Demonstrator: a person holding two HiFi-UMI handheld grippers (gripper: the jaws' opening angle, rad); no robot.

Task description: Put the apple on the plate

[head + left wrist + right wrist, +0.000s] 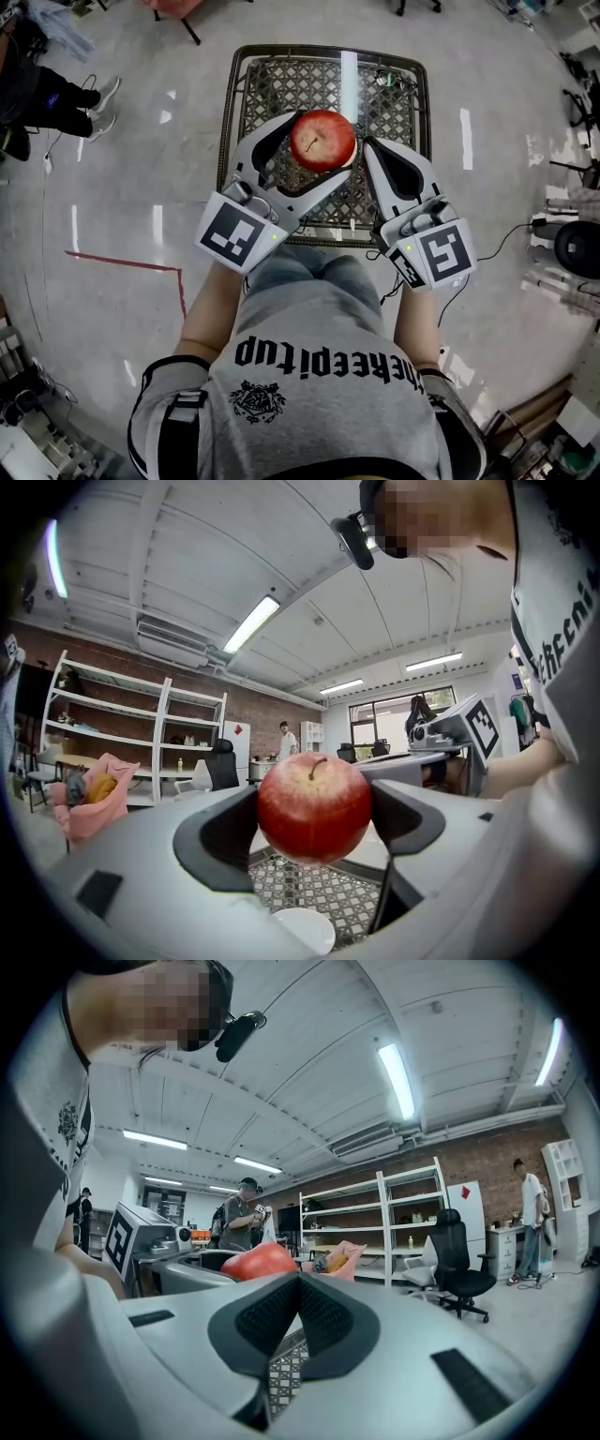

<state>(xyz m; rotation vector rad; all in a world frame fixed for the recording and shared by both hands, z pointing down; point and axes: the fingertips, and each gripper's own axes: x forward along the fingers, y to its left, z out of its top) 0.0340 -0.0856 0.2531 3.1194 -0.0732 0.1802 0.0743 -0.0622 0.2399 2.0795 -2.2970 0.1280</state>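
The left gripper (319,148) has its jaws clamped on either side of a red apple (314,806), which is held stem up in the air above the metal lattice tabletop (384,103). A white plate (302,930) lies on that tabletop below the apple and apart from it. Just right of the apple, the right gripper (298,1283) has its jaws pressed together with nothing between them.

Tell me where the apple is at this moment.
In the head view the apple is at centre, clamped in the left gripper, above the mesh table, with the right gripper just right of it.
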